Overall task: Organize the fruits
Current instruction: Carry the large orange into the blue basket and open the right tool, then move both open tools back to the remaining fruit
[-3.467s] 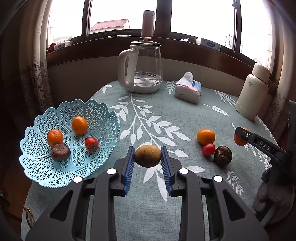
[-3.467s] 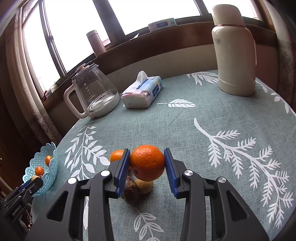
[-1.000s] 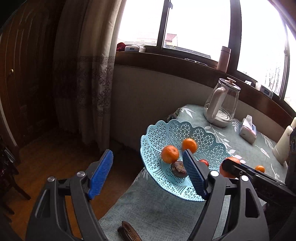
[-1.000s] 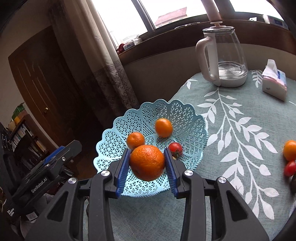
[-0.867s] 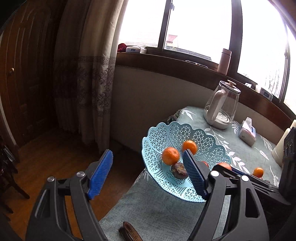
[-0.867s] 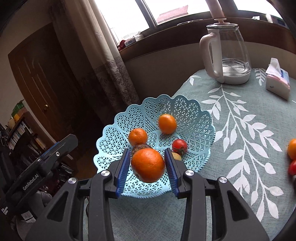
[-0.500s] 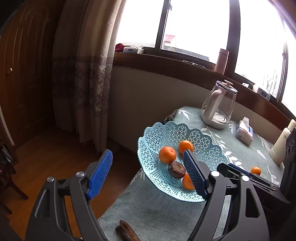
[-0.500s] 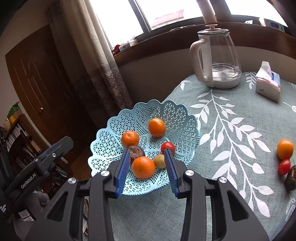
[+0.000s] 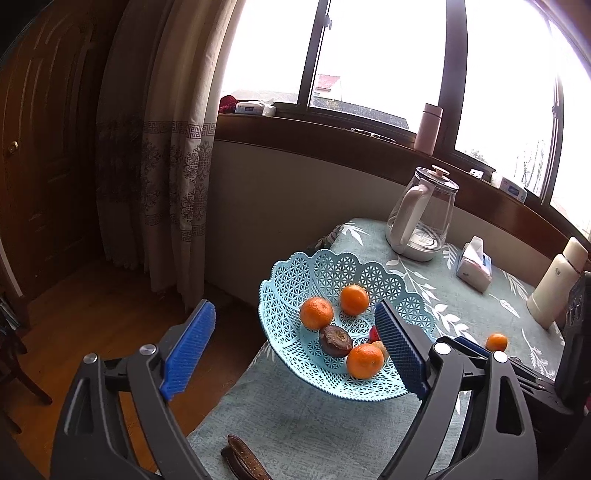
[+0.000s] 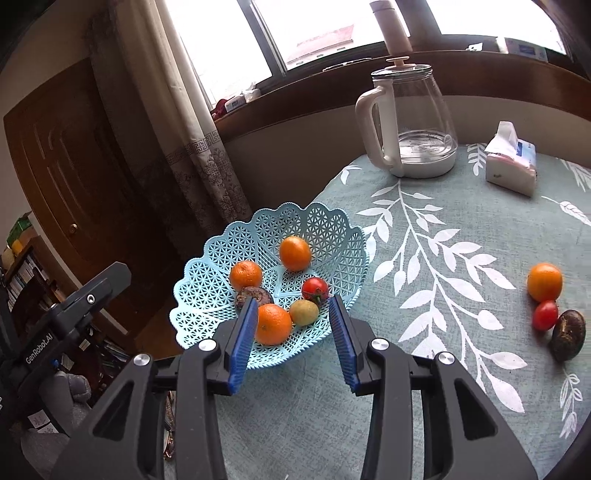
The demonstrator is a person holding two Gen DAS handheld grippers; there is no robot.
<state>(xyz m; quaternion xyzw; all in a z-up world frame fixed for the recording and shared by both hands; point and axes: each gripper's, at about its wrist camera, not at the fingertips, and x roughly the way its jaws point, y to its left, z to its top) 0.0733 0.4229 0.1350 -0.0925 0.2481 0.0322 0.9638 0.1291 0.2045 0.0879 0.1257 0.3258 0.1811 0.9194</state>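
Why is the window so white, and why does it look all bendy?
Left wrist view: daylight overexposes the window, and the fisheye lens bows its frame. Right wrist view: the window is washed out too, the door is dim and curved, while the basket stays sharp.

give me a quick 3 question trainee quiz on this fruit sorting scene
1. True or false: the right gripper is holding an orange.
2. How many oranges lie in the blue basket?
3. Which fruit remains on the table? A) orange, tomato and dark brown fruit B) only a lemon C) two bananas

Key: 1. False, it is open above the basket. 2. Three. 3. A
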